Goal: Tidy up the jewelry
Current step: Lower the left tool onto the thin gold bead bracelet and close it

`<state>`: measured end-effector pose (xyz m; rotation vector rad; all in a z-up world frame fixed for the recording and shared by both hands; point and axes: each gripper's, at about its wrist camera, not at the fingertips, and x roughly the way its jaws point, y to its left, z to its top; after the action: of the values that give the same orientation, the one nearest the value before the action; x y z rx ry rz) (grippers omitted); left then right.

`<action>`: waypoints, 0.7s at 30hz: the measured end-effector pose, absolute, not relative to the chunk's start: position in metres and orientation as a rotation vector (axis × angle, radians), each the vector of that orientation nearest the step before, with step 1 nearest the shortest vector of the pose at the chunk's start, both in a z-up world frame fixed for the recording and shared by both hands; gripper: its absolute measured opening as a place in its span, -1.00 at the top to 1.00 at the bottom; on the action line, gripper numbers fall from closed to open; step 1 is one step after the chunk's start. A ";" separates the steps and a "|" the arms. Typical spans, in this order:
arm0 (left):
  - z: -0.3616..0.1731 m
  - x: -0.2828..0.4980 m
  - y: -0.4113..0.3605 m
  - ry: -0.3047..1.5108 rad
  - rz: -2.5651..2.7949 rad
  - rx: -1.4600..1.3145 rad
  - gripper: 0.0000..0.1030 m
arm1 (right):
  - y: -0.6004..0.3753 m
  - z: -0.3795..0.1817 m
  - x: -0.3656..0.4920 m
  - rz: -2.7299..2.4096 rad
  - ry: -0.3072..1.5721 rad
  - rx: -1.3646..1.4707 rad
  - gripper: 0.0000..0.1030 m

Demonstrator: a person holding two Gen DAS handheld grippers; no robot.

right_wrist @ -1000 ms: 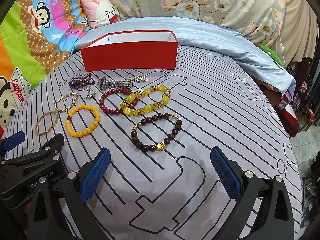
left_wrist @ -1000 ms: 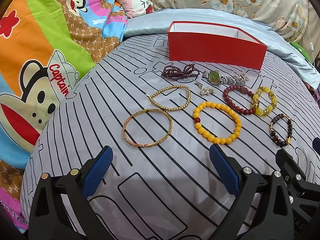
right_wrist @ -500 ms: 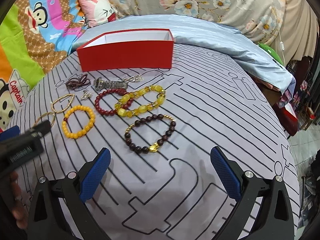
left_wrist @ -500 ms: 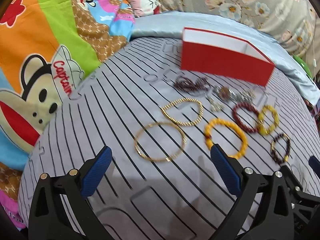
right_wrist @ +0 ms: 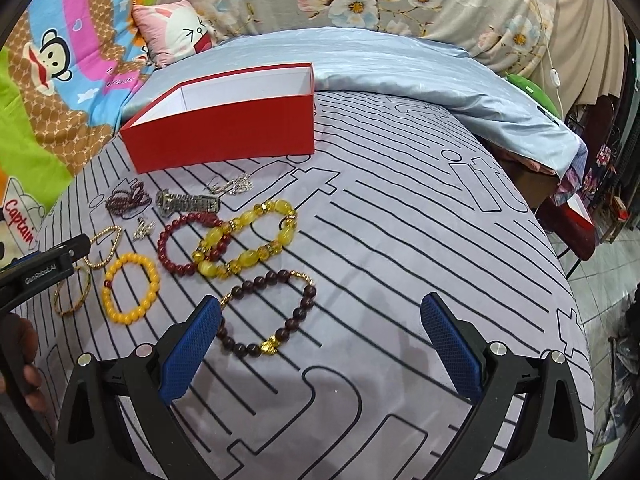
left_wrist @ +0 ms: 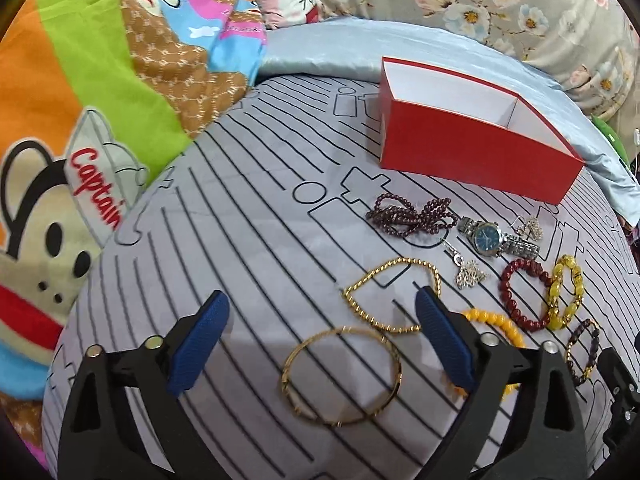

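Note:
A gold bangle [left_wrist: 340, 423] lies on the striped bed cover, just ahead of and between the pads of my left gripper [left_wrist: 320, 336]. Its jaws are closing but do not touch the bangle. Beyond it lie a gold bead bracelet [left_wrist: 400, 260], a yellow bead bracelet [left_wrist: 496, 320], a watch [left_wrist: 486, 236] and an open red box [left_wrist: 472, 160]. My right gripper [right_wrist: 322, 344] is open. A dark brown bead bracelet [right_wrist: 308, 296] lies ahead of it, beside the left pad. The red box [right_wrist: 224, 136] stands further back.
Dark red [right_wrist: 164, 240] and amber [right_wrist: 244, 258] bracelets, purple beads [left_wrist: 408, 216] and silver charms lie before the box. A cartoon blanket [left_wrist: 80, 120] is left, a blue quilt [right_wrist: 400, 72] behind. The bed drops off at the right [right_wrist: 580, 280]. A hand [right_wrist: 20, 344] holds the left gripper.
The left gripper moved so the gold bangle now sits between its pads, and its jaws narrowed a little. The right gripper moved closer to the dark brown bracelet.

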<state>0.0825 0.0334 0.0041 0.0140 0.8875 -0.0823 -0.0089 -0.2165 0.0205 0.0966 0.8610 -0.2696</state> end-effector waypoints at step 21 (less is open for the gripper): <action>0.004 0.089 0.019 0.894 -0.242 -0.002 1.00 | -0.215 0.025 0.019 -0.212 0.895 0.102 -0.87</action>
<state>0.0888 0.0185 0.0040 -0.0025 0.8941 -0.2415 0.0190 -0.2155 0.0254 0.1023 0.8948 -0.2118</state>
